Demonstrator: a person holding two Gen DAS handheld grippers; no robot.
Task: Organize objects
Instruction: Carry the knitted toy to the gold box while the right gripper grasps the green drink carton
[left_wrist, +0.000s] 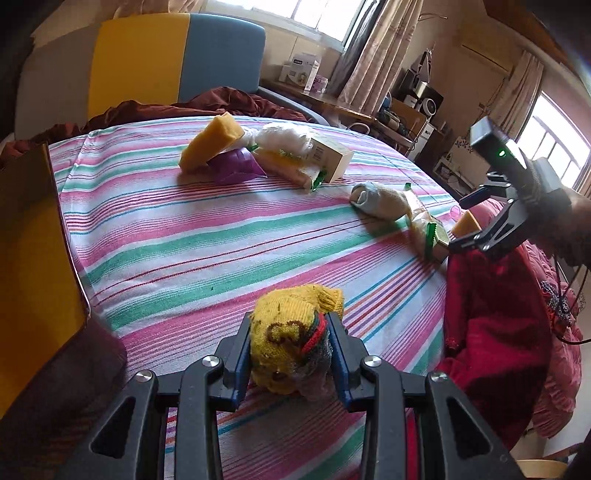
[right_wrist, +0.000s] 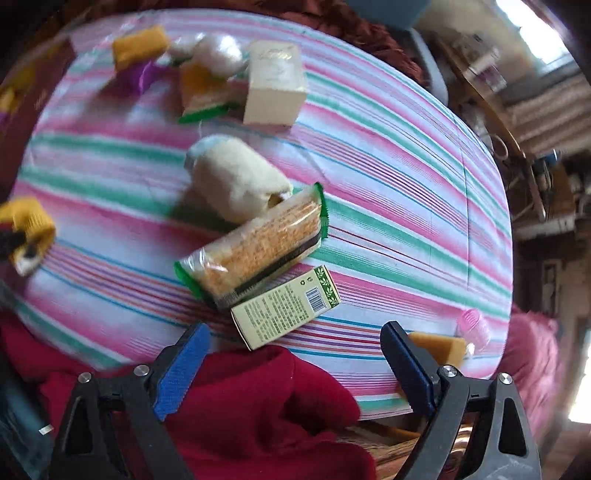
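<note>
My left gripper (left_wrist: 290, 345) is shut on a rolled yellow sock (left_wrist: 291, 336) and holds it just above the striped bed sheet (left_wrist: 207, 236); the sock also shows at the left edge of the right wrist view (right_wrist: 27, 229). My right gripper (right_wrist: 295, 354) is open and empty above the bed's near edge, close to a green-patterned carton (right_wrist: 284, 308) and a wrapped cracker pack (right_wrist: 255, 251). A rolled pale sock (right_wrist: 236, 181) lies behind the pack. In the left wrist view the right gripper (left_wrist: 480, 236) sits at the right.
Farther back lie a yellow sponge (left_wrist: 210, 142), a purple item (left_wrist: 236, 168), a white bag (left_wrist: 284, 138), a cream box (right_wrist: 275, 88) and another cracker pack (right_wrist: 203, 92). A brown and yellow box (left_wrist: 33, 251) stands at the left. Red fabric (right_wrist: 266, 406) lies at the near edge, by a sponge (right_wrist: 439, 347).
</note>
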